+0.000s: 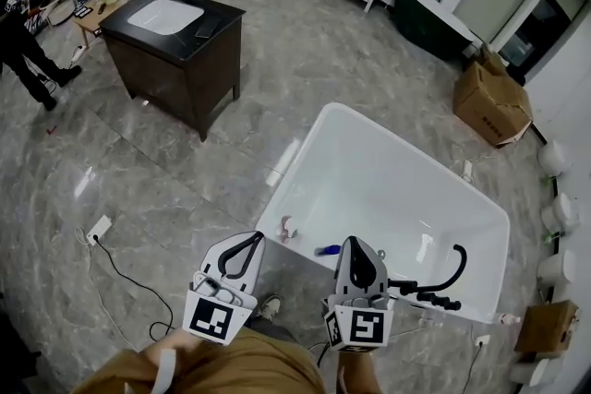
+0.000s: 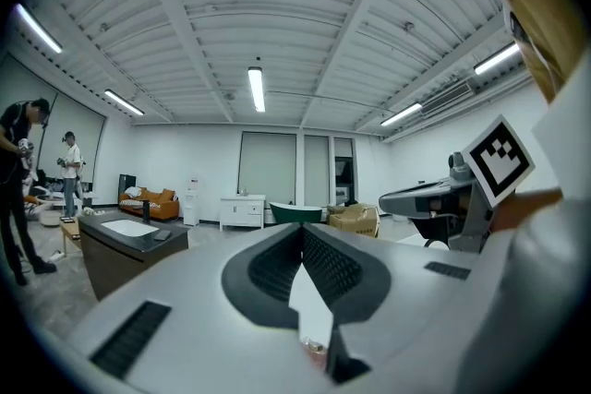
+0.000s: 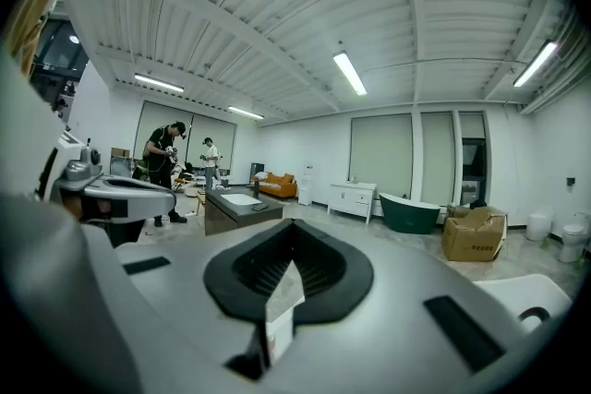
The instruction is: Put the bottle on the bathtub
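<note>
The white bathtub (image 1: pixel 397 189) stands on the grey marble floor, and the bottle (image 1: pixel 288 228), small and pale, rests on the bathtub's near rim toward its left corner. A small blue thing (image 1: pixel 328 249) lies on the same rim a little to the right of the bottle. Both grippers hang just short of that near rim. The left gripper (image 1: pixel 251 240) is held beside the bottle without touching it, its claw pressed together at the tips and holding nothing, as the left gripper view (image 2: pixel 300 231) shows. The right gripper (image 1: pixel 355 244) hovers over the rim just right of the blue thing, its claw likewise pressed together and empty (image 3: pixel 294 226). A black faucet (image 1: pixel 443 277) curves up from the bathtub's near rim at the right. Beyond the bathtub's far-left corner stands a dark vanity (image 1: pixel 175 32) with a white sink, and off its far-right corner sits a cardboard box (image 1: pixel 492 97).
</note>
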